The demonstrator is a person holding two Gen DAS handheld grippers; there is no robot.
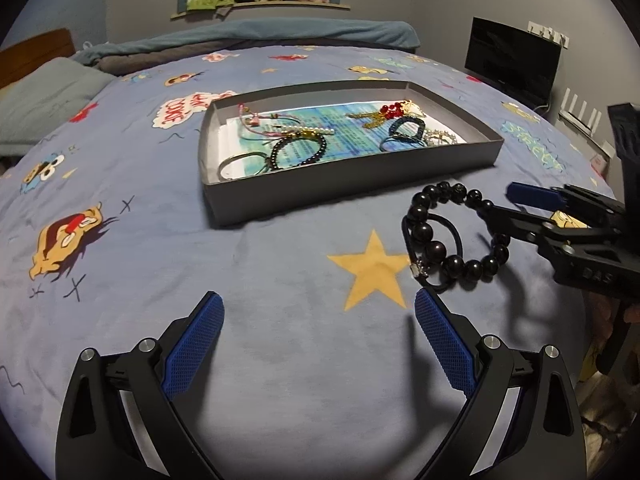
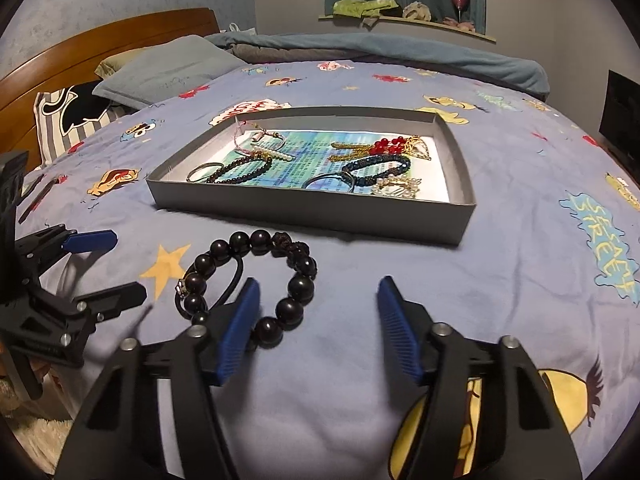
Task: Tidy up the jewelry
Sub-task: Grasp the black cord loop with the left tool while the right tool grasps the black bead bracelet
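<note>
A black bead bracelet point(image 1: 460, 236) point(image 2: 296, 276) lies on the blue bedspread with a black hair tie point(image 1: 444, 220) point(image 2: 236, 280) looped under it. A grey cardboard box lid point(image 1: 340, 188) point(image 2: 304, 210) behind it holds several bracelets, chains and earrings. My right gripper point(image 2: 316, 300) is open, its left finger resting over the bracelet's near beads; it also shows in the left wrist view point(image 1: 500, 204). My left gripper point(image 1: 318, 312) is open and empty, left of the bracelet above a yellow star print; it also shows in the right wrist view point(image 2: 116, 264).
Pillows point(image 2: 160, 68) and a wooden headboard point(image 2: 100, 40) lie at the far left. A rolled teal blanket point(image 1: 260, 36) runs along the bed's far edge. A black monitor point(image 1: 512, 60) stands at the right beyond the bed.
</note>
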